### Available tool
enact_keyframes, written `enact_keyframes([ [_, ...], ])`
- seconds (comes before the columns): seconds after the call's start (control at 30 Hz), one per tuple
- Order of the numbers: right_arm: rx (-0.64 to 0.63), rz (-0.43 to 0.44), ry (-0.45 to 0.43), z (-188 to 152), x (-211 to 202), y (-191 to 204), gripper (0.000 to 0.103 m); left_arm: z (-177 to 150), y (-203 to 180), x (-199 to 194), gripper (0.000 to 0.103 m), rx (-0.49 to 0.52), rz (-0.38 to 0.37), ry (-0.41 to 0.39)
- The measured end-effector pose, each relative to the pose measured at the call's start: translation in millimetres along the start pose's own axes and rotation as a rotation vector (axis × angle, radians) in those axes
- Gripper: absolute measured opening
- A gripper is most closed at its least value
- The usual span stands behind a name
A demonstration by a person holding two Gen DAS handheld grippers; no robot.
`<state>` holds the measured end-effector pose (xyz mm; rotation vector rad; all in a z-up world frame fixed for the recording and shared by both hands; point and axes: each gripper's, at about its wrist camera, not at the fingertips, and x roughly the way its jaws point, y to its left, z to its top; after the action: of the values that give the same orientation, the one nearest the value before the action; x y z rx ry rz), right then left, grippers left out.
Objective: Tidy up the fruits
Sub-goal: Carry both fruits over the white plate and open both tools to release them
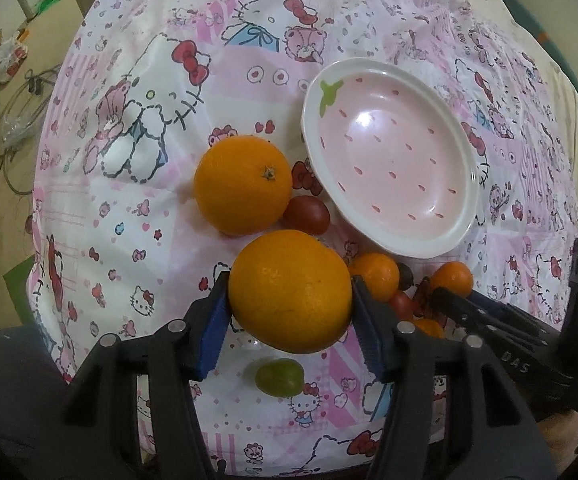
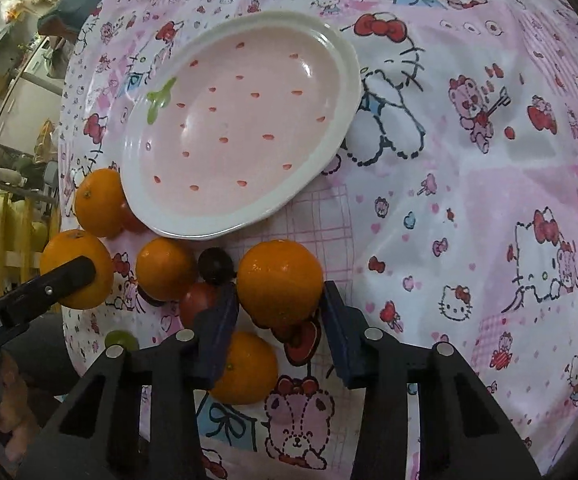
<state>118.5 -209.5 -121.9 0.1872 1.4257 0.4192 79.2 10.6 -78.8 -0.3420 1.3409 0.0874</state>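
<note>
Just beside the pink strawberry-patterned ceramic plate (image 1: 389,152), the left claw (image 1: 291,300) is clenched on a large round orange (image 1: 289,290), while the right claw (image 2: 279,300) pinches a smaller orange mandarin (image 2: 280,282) near the plate's rim.

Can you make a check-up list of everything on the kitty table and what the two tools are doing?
surface: pink cartoon-cat tablecloth, wrinkled.
job's things: strawberry plate, nothing on it; second big orange and red tomato beside it; green grape, dark grape and loose mandarins on the cloth.
clutter: nothing seen.
grippers: left tool shut on big orange; right tool has its pads against a small mandarin.
cables: wires on the floor, away from the table.
surroundings: bags and household things on the floor.
</note>
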Motion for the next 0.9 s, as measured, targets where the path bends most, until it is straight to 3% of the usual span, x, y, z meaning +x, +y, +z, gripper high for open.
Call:
enact_keyframes([
  [0.3, 0.027, 0.017, -0.08, -4.6, -25.5, -11.7, 0.043, -2.8, -0.6, -4.4, 0.053, 0.027, 0.013, -0.034],
  [0.53, 0.098, 0.035, -0.15, -4.0, -47.9, -27.7, 0.043, -4.3, -14.0, -33.1, 0.053, 0.087, -0.007, -0.098],
  [0.67, 0.133, 0.064, -0.227, 0.4, -70.8, -34.6, 0.043, 5.3, -26.4, -51.5, 0.053, 0.144, 0.005, -0.152],
  [0.9, 0.085, 0.082, -0.356, 16.5, -104.9, -26.7, 0.043, 35.7, -29.2, -67.2, 0.053, 0.186, 0.043, -0.202],
])
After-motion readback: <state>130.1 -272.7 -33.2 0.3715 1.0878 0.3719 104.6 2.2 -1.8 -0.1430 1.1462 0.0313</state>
